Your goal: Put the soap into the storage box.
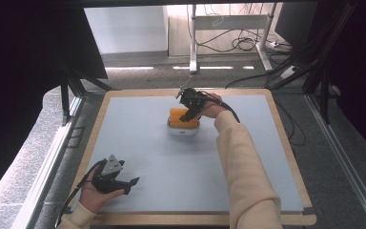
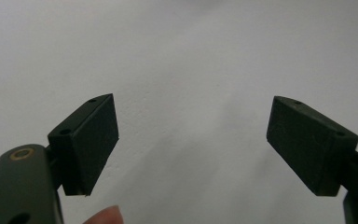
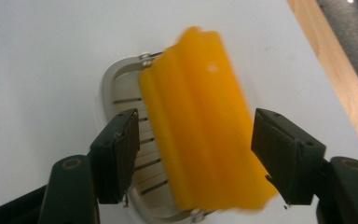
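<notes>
An orange block, blurred in the right gripper view, rests tilted on a white slotted dish at the table's far middle. My right gripper hangs over it, open, with one black jaw on each side of the block and only a thin gap at each. My left gripper rests low at the front left of the table, held in a hand, open with nothing between its jaws. A fingertip pokes in at the bottom of the left gripper view.
The pale blue-grey table top has a wooden border. A person's cream sleeve reaches across the right half. Dark frame posts stand at both sides, and cables lie on the floor behind.
</notes>
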The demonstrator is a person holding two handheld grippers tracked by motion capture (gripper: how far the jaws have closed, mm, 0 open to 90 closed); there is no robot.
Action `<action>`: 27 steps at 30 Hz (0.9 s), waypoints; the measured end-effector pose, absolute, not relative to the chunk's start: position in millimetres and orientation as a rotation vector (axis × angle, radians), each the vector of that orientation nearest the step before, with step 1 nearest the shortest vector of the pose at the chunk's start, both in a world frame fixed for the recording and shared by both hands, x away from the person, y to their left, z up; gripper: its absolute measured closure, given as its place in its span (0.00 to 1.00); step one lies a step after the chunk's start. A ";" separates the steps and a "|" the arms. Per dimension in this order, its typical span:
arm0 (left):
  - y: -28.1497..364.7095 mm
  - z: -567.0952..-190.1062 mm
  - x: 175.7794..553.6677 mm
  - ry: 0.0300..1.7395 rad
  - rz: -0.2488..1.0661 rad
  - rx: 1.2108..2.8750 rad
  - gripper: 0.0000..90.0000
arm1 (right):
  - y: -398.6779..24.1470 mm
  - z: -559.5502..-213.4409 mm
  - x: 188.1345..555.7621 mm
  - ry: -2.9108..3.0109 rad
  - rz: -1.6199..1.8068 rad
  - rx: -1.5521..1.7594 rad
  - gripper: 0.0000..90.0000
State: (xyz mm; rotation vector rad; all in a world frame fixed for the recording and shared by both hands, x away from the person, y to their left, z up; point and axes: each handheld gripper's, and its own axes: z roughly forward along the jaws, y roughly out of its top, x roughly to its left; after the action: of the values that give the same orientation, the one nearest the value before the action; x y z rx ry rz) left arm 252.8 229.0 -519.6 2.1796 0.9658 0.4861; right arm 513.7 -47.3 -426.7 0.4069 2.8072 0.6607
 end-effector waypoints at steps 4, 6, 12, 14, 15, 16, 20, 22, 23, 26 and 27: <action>228.7 -519.9 252.8 0.966 0.484 2.182 0.18 | -50.7 -425.7 512.4 2.782 0.677 0.437 0.33; 228.8 -519.8 252.9 0.966 0.483 2.180 0.18 | -52.2 -424.9 511.2 2.768 0.698 0.451 0.33; 228.5 -519.8 252.5 0.968 0.482 2.174 0.18 | -62.4 -419.0 499.7 2.733 0.826 0.519 0.32; 229.0 -519.4 252.4 0.967 0.488 2.177 0.18 | -66.9 -418.0 495.1 2.711 0.867 0.550 0.32; 228.9 -519.4 252.2 0.970 0.486 2.170 0.18 | -69.5 -417.5 492.8 2.700 0.890 0.570 0.32; 229.0 -519.2 252.2 0.971 0.488 2.169 0.18 | -72.4 -417.1 490.4 2.693 0.916 0.588 0.32; 229.8 -519.0 252.5 0.972 0.490 2.171 0.18 | -84.6 -415.7 477.8 2.655 0.987 0.645 0.29; 230.1 -519.0 252.7 0.974 0.491 2.167 0.18 | -91.8 -414.8 469.7 2.626 1.009 0.675 0.28; 230.3 -518.9 252.7 0.975 0.493 2.165 0.18 | -94.7 -414.7 466.3 2.613 1.021 0.688 0.28; 230.5 -518.9 252.7 0.977 0.495 2.162 0.18 | -106.9 -416.0 453.0 2.550 1.024 0.765 0.27; 231.1 -519.0 252.6 0.978 0.490 2.159 0.18 | -112.9 -416.6 447.3 2.522 1.034 0.807 0.27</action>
State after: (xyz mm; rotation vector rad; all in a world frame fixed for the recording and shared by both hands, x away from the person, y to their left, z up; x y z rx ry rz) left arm 252.6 231.1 -519.0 2.1592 0.9777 0.4901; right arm 447.3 -112.9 -416.6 0.8066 2.5217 1.0344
